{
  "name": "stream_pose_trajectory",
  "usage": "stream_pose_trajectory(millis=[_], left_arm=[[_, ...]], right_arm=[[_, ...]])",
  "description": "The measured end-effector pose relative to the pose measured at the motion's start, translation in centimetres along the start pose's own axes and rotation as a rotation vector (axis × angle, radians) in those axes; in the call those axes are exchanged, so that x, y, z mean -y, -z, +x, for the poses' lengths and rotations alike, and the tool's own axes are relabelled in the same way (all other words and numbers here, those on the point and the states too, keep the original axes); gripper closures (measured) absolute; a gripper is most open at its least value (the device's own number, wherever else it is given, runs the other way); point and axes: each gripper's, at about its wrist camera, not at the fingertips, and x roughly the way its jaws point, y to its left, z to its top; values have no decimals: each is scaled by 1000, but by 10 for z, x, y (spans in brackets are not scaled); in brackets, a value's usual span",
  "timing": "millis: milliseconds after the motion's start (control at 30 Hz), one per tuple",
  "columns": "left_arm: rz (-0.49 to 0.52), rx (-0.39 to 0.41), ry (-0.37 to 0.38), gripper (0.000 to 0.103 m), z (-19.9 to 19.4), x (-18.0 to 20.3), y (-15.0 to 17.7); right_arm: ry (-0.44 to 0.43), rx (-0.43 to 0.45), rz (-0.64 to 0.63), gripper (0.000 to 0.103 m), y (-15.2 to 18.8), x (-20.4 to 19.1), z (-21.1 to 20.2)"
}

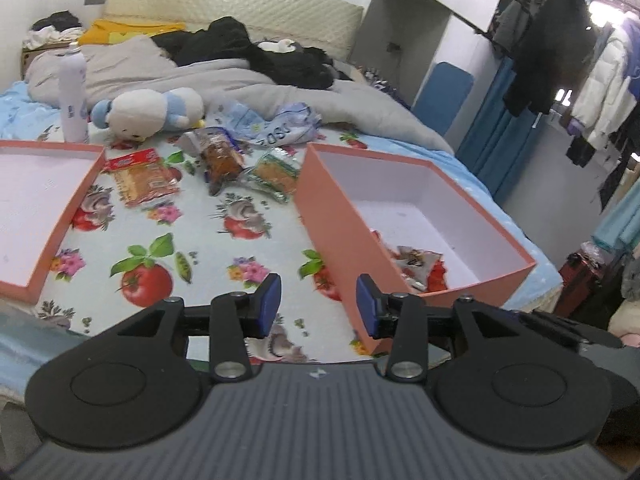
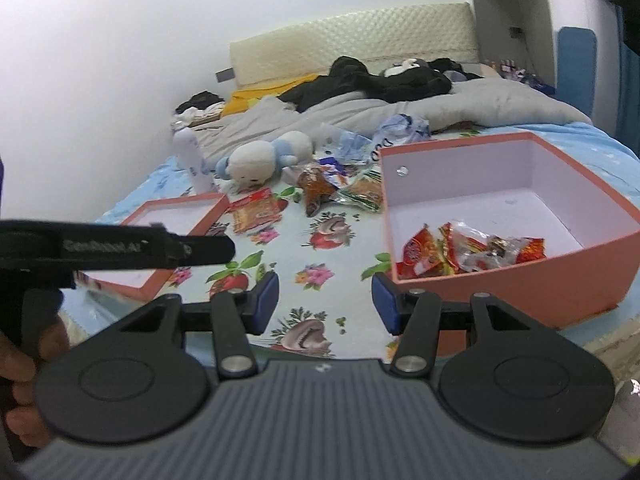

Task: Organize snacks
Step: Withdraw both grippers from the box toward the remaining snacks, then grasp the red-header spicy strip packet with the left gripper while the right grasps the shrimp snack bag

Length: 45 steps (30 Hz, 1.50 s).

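While both hand-held grippers, left and right, gape empty, three snacks lie mid-frame on the bed between lid and box; coats hang upper right.

A bed with a fruit-and-flower sheet fills the middle of both views. At its far end stands a cream quilted headboard against a white wall. A grey duvet lies rumpled across it. At the right edge, coats hang on a rail above a grey floor.
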Motion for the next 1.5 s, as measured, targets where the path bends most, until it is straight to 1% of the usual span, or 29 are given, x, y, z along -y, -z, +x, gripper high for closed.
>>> stream_pose_trajectory(millis=[133,267,467,533,600,667,767,800,833,867,900,1000,1100,1200,1233,1333,1433,1500], left_arm=[[-18,-1,-36,54,9,-15,0],[-30,-4,-86,45,28,-38,-5],[-27,-8,-152,39,67,-78,-22],[-33,-13,-168,36,84,-95,-32],[-45,-21,-185,24,100,-110,-41],[-66,-28,-208,19,117,-126,-53],[-114,-52,-223,12,146,-150,-69],[-126,-57,-225,11,155,-157,-74],[-137,-60,-228,11,166,-164,-78],[-153,-72,-240,10,177,-172,-83],[-173,-82,-253,10,186,-178,-87],[-210,-82,-261,10,209,-194,-96],[-236,-88,-287,10,233,-207,-105],[-261,-103,-318,10,260,-224,-114],[-267,-106,-322,10,268,-228,-116],[-274,-99,-332,10,284,-235,-119],[-278,-88,-342,10,299,-239,-120],[-273,-98,-358,10,310,-242,-119]], right_arm=[[-23,-22,-24,49,-1,-6,16],[-36,-33,-59,49,-7,-14,38],[-34,-14,-103,49,-26,-27,79],[-35,-2,-109,49,-37,-30,97],[-39,-3,-112,49,-50,-29,114],[-47,-13,-115,49,-64,-28,133],[-64,-42,-139,49,-86,-26,167],[-71,-52,-145,44,-92,-25,177],[-76,-62,-146,33,-100,-23,190],[-77,-67,-145,27,-106,-21,201],[-74,-74,-147,19,-112,-18,214],[-65,-105,-174,19,-126,-16,250],[-92,-140,-200,19,-136,-16,285],[-128,-200,-187,19,-143,-14,326],[-120,-223,-191,20,-144,-14,342],[-83,-258,-258,20,-143,-17,375],[-84,-296,-261,20,-141,-14,399],[-73,-313,-261,22,-141,-11,413]])
